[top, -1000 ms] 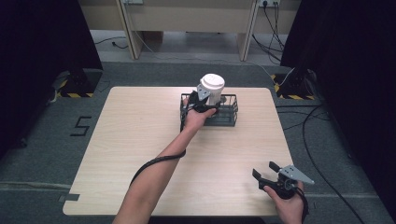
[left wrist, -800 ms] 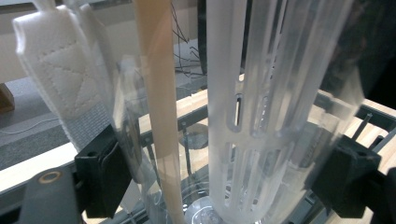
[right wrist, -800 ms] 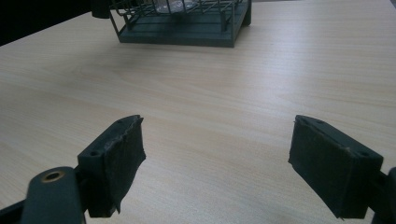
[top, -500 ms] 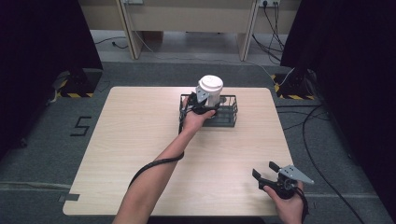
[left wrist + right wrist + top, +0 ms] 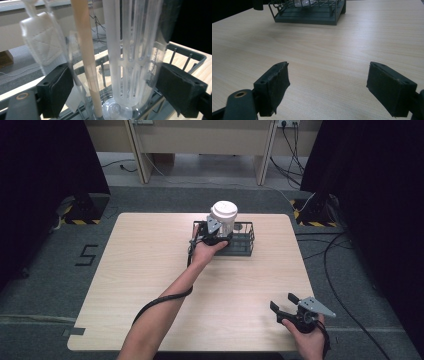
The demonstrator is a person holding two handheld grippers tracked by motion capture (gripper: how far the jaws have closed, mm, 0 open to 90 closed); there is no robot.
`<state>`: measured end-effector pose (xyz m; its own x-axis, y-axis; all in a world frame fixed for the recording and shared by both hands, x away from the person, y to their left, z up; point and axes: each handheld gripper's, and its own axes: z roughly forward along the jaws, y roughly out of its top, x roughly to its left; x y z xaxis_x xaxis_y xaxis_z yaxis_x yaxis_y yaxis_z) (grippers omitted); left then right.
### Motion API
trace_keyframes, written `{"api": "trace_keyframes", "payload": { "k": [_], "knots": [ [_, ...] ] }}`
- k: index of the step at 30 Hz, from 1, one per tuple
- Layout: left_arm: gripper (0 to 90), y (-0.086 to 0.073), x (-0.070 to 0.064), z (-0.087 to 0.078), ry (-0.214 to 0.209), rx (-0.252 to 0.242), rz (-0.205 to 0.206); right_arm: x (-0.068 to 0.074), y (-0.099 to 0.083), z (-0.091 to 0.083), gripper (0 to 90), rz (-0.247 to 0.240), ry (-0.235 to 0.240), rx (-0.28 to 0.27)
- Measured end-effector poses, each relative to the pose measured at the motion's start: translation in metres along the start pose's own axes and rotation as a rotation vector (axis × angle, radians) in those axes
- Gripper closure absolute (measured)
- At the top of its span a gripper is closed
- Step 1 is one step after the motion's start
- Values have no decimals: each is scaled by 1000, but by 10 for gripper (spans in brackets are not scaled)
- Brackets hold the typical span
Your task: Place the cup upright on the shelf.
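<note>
The left tool grips a clear plastic jar with a white lid, standing upright in the left end of a dark wire basket at the far middle of the desk. The right tool hovers wide and empty at the near right.

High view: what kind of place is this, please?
Probably a lab or recording room: a bare wooden table on grey carpet, black curtains at both sides, and cables on the floor.
</note>
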<state>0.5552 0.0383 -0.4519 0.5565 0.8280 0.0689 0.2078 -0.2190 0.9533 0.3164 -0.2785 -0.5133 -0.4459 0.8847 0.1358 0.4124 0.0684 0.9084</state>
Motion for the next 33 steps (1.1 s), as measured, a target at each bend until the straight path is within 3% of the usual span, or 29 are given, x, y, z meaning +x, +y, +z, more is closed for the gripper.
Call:
{"api": "trace_keyframes", "payload": {
  "k": [18, 33],
  "knots": [
    [146, -1, 4, -31, -32, -15, 13, 0, 0, 0, 184, -8, -6, -1],
    [148, -13, 16, -65, -32, -18, 26, 0, 0, 0, 184, -9, -10, 0]
  ]
}}
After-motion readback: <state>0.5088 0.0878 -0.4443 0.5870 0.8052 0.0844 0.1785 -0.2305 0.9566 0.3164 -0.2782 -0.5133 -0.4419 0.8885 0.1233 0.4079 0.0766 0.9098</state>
